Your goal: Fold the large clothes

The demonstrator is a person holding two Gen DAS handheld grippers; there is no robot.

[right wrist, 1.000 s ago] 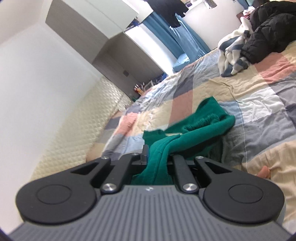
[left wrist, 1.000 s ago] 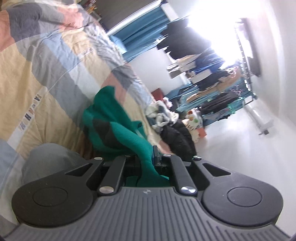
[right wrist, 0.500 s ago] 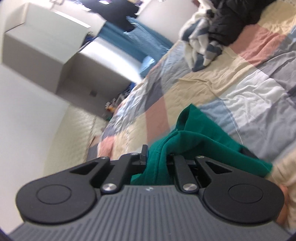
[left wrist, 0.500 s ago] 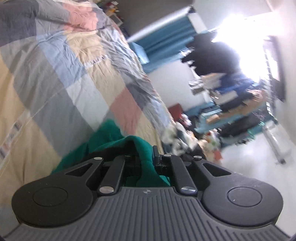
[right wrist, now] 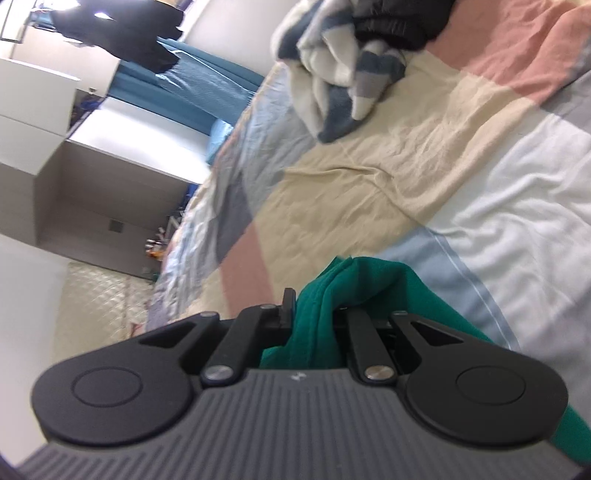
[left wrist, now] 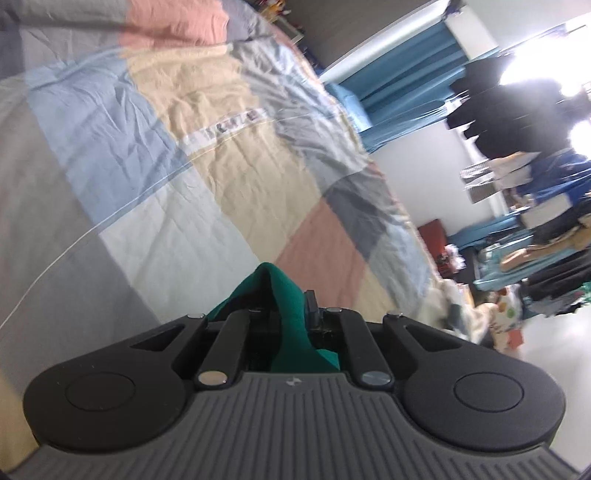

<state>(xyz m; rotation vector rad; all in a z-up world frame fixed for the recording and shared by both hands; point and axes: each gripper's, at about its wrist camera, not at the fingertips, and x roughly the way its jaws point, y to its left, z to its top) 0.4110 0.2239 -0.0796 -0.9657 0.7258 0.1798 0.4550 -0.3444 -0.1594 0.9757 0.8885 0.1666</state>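
Note:
A green garment is pinched in both grippers. In the left wrist view my left gripper (left wrist: 291, 314) is shut on a bunched fold of the green garment (left wrist: 284, 295), held above the patchwork bedspread (left wrist: 166, 155). In the right wrist view my right gripper (right wrist: 314, 314) is shut on another part of the green garment (right wrist: 373, 277), which drapes down to the right past the gripper body. Most of the garment is hidden below both grippers.
A striped white and blue garment (right wrist: 332, 81) and a black jacket (right wrist: 399, 18) lie piled on the bed's far part. Blue curtains (left wrist: 399, 92), a clothes rack with dark clothes (left wrist: 517, 110) and cluttered shelves (left wrist: 535, 240) stand beyond the bed. A quilted headboard (right wrist: 99, 299) is at the left.
Both grippers have lifted and swung with the green garment still held. Much less of the garment shows on the bed now, and the views have tilted toward the bedspread.

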